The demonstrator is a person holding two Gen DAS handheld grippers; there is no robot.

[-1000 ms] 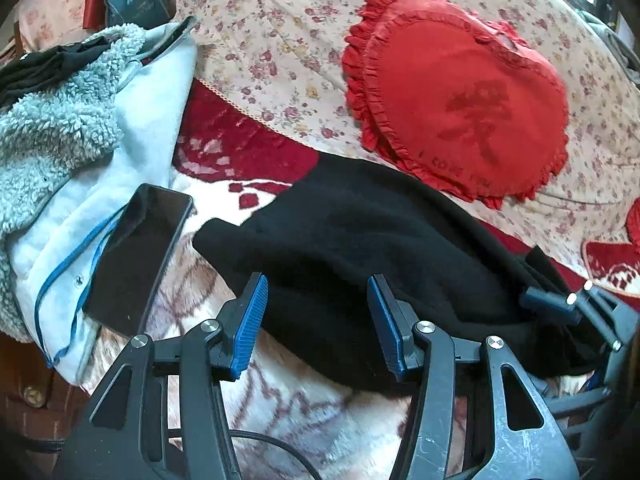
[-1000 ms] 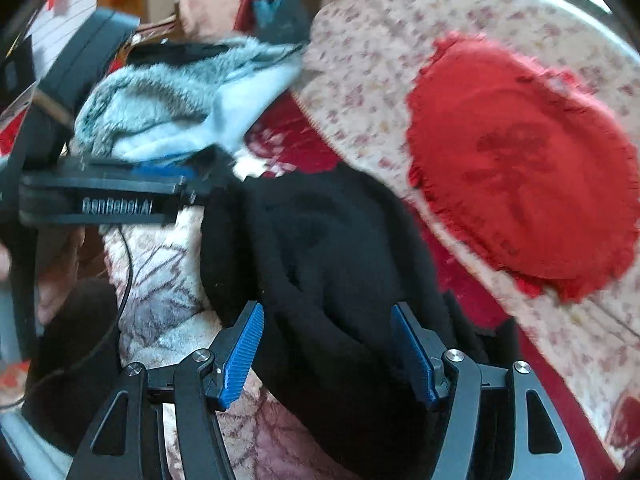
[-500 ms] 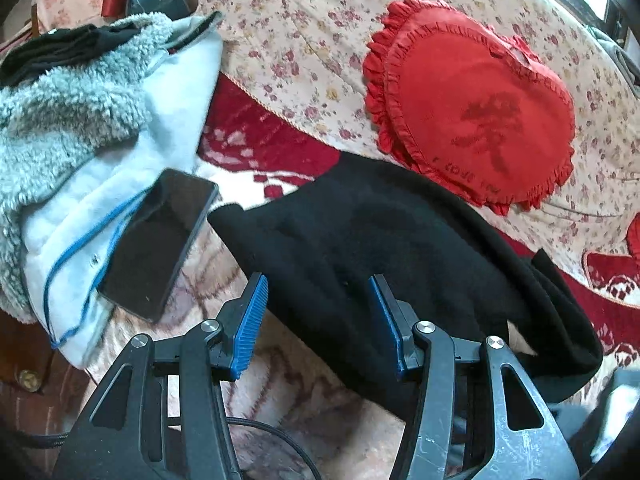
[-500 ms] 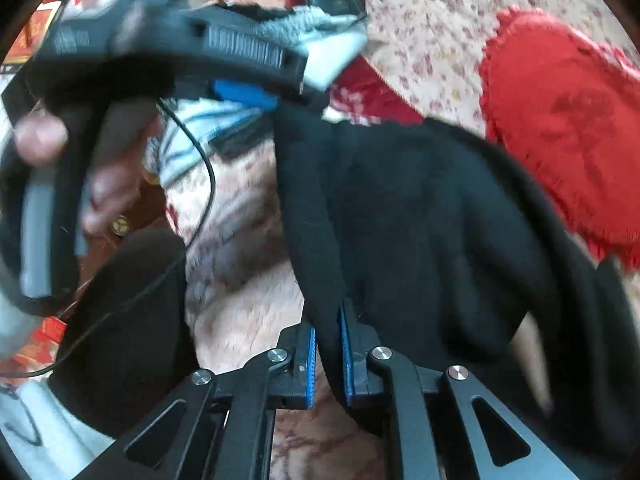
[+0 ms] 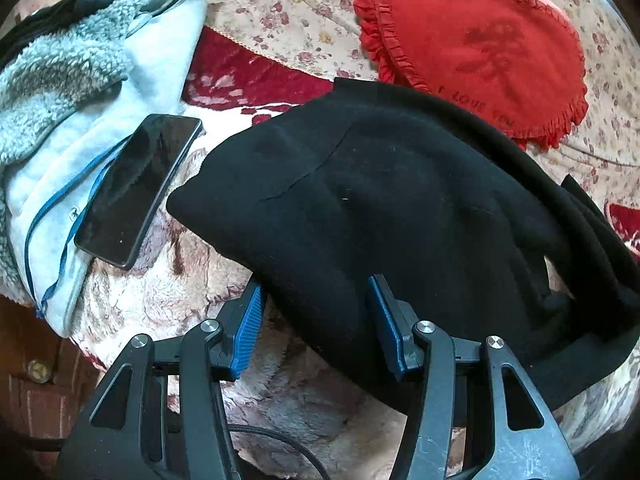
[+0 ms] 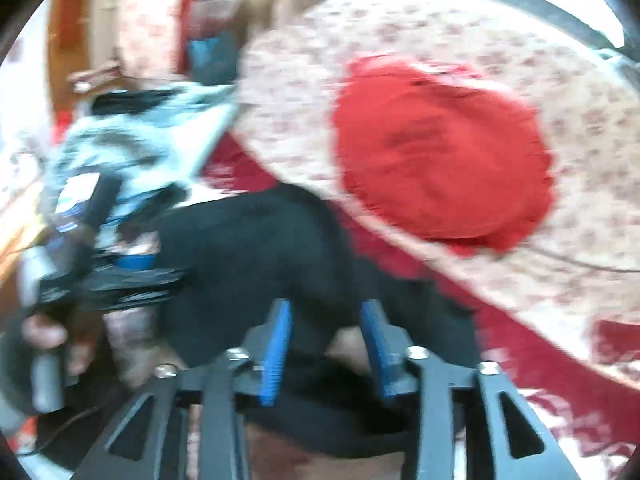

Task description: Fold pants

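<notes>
I'm seeing soft black fleece pants [image 5: 400, 200] bunching on the plush bed [image 5: 168, 300]. My left claw [image 5: 316, 320] is gaping wide, straddling their edge. My right claw [image 6: 326, 344], blurred, is hanging open over them.

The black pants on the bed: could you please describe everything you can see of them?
The black pants look like soft, matte fleece or knit, with a faint seam line across the top. They lie bunched and folded over on the patterned plush blanket, one edge reaching the red heart cushion. The open left gripper straddles their near edge; the right gripper, blurred, is open over them.

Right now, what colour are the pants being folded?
Black. The pants show best in the sharp left wrist view.
</notes>
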